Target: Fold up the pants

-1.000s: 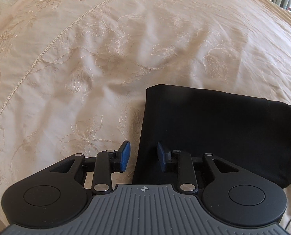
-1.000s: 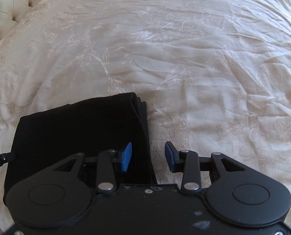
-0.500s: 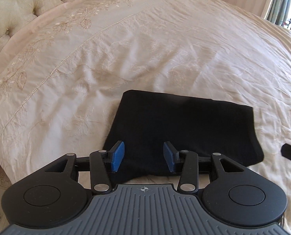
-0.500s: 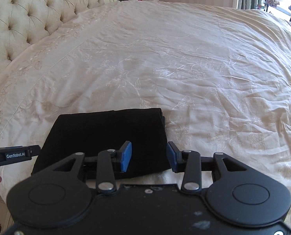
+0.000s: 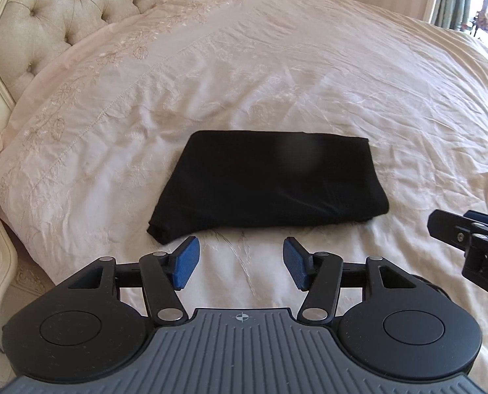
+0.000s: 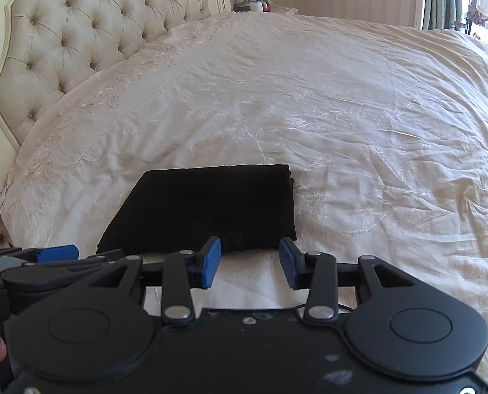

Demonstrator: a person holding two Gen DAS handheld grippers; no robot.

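Lying folded flat on the bedspread (image 5: 309,65): black pants (image 5: 270,180), likely soft, light, limp. Hovering apart from them, left gripper (image 5: 240,262) and right gripper (image 6: 249,261), both spread wide, gripping nothing. Probably best pinching the thick stacked edge, not one loose layer.

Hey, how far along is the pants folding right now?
Done: the black pants lie as a compact folded rectangle on the bedspread. In hand: nothing; the left hand-held gripper and the right hand-held gripper are open, short of the near edge. Left: apparently nothing, perhaps tidying the looser near-left corner.
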